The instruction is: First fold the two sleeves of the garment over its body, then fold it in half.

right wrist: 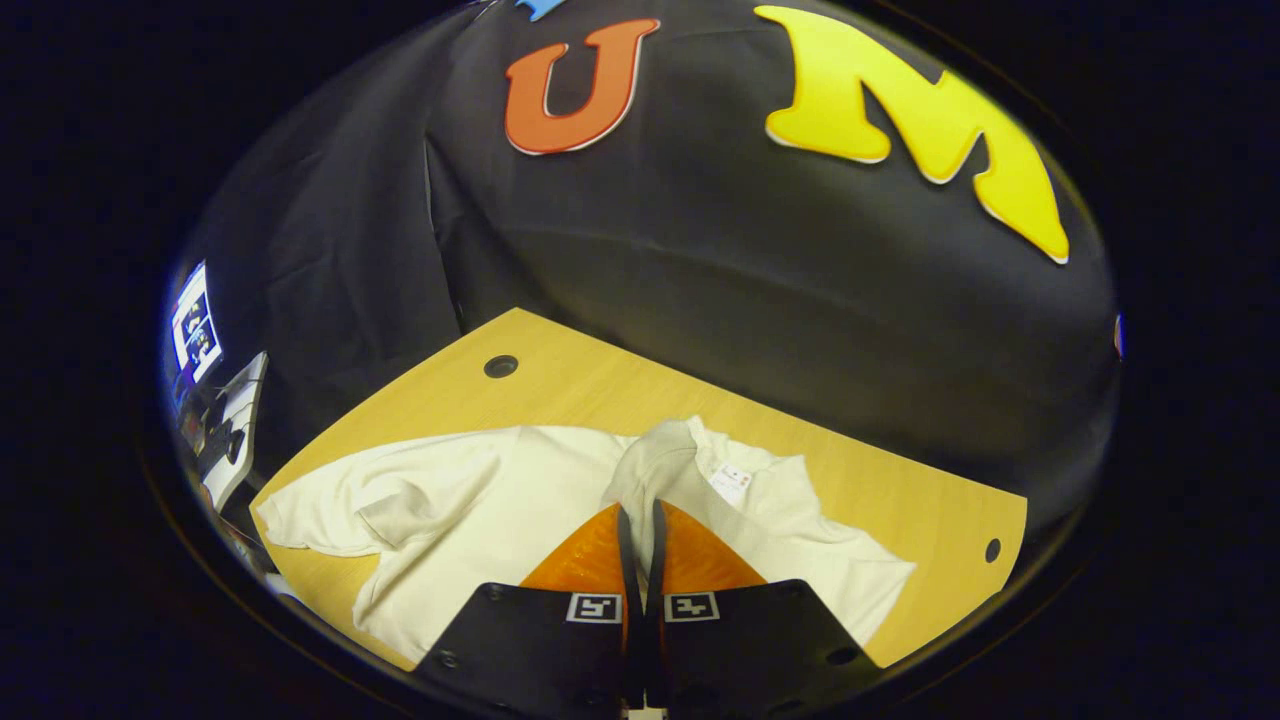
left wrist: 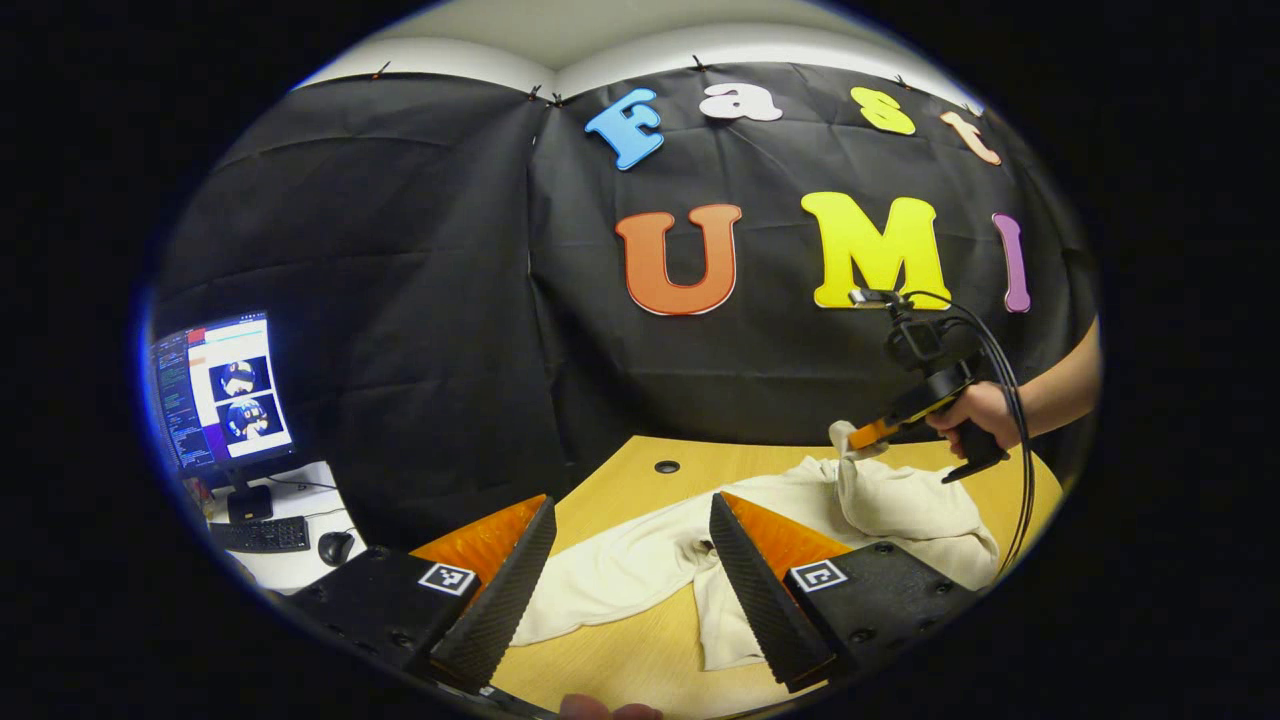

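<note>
**Two tools, one sleeve lifted**

Two tools worked over a cream garment [right wrist: 480, 510] spread on the wooden surface [right wrist: 590, 385]. In the right gripper view, the right tool [right wrist: 640, 520] had its fingers nearly together, pinching a fold of sleeve [right wrist: 655, 455] between them; the cloth rose from the fingertips in a small peak near the collar and its label. The garment's body lay flat to the left of that tool, with the other sleeve [right wrist: 310, 520] reaching toward the surface's near-left corner.

In the left gripper view, the left tool [left wrist: 632, 520] stood wide apart, holding nothing, its fingers above the surface with the garment [left wrist: 640, 570] lying between and beyond them. Farther off to the right, the right tool [left wrist: 862, 437], gripped by a hand [left wrist: 975, 410], held the raised sleeve [left wrist: 880, 490] clear of the surface, cloth draping down from its tip. A monitor [left wrist: 222, 390], keyboard [left wrist: 262, 535] and mouse [left wrist: 335, 547] sat on a separate desk at far left.
</note>
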### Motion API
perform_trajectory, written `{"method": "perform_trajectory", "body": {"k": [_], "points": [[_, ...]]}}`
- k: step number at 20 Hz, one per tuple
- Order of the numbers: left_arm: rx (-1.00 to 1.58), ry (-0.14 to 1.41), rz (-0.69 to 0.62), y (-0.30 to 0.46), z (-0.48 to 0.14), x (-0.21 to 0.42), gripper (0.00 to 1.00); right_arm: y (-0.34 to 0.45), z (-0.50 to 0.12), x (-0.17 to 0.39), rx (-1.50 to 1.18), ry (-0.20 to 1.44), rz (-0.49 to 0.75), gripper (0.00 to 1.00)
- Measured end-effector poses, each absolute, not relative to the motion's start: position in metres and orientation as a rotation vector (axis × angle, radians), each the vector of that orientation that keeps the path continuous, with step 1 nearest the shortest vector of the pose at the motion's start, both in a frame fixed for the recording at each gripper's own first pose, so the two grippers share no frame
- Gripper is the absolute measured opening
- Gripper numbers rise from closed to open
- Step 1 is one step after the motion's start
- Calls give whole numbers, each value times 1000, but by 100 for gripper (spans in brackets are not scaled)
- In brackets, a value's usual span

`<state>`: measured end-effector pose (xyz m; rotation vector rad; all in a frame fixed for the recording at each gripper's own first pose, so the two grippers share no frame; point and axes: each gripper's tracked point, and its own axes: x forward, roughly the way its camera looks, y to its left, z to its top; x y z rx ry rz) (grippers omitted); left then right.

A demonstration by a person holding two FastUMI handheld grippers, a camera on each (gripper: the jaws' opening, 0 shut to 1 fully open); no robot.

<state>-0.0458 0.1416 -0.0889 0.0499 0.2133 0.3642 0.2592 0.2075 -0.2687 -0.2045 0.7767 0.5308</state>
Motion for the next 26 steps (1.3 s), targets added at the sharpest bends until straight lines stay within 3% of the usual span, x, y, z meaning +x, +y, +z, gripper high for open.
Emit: {"method": "perform_trajectory", "body": {"k": [9,12,15,18,19,20,21,26], "points": [[50,268,374,167,-113,-45,98,256,-362,263,-227,873,464,2],[40,282,380,172,-118,-51,98,264,-362,262,-207,871,475,8],[32,283,387,175,-119,-55,98,286,-344,257,-125,826,530,29],[29,271,384,178,-118,-53,98,289,-319,249,-140,783,568,41],[28,262,383,179,-117,-53,98,289,-310,244,-141,763,580,50],[26,257,382,180,-117,-53,98,288,-298,239,-134,740,590,50],[24,254,382,182,-117,-54,98,286,-284,233,-128,719,594,59],[34,244,364,188,-123,-62,98,257,-214,194,-145,565,622,70]]}}
